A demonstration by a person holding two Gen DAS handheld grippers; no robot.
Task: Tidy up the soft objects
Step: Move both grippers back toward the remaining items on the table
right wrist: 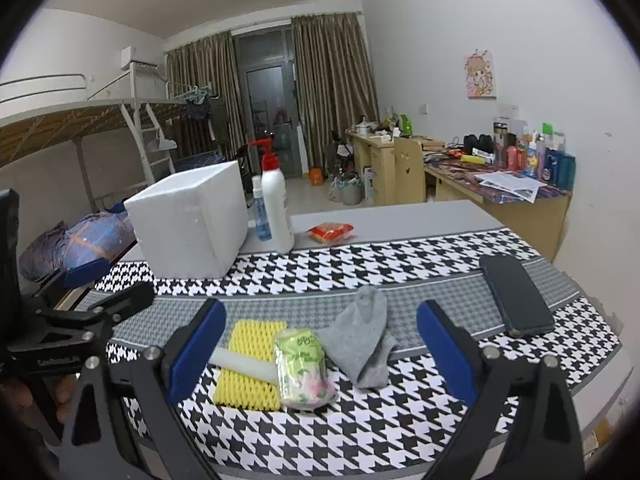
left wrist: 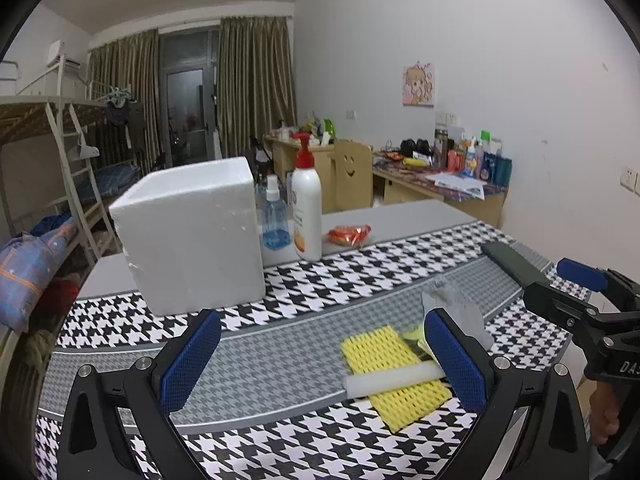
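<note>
Both tools hover wide open and empty above the houndstooth worktop (right wrist: 400, 420), the right tool (right wrist: 320, 348) squarely framing a cluster of soft items: a ribbed yellow foam net (right wrist: 244, 392) crossed by a white foam stick (right wrist: 244, 364) running left to right, a glossy green tissue pack (right wrist: 304, 368) and a limp grey sock (right wrist: 360, 344) lying away from the camera; the left tool (left wrist: 322, 360) sits left of the pile, so the right looks nearer, with the rigid white foam box (right wrist: 192, 224) standing well behind
</note>
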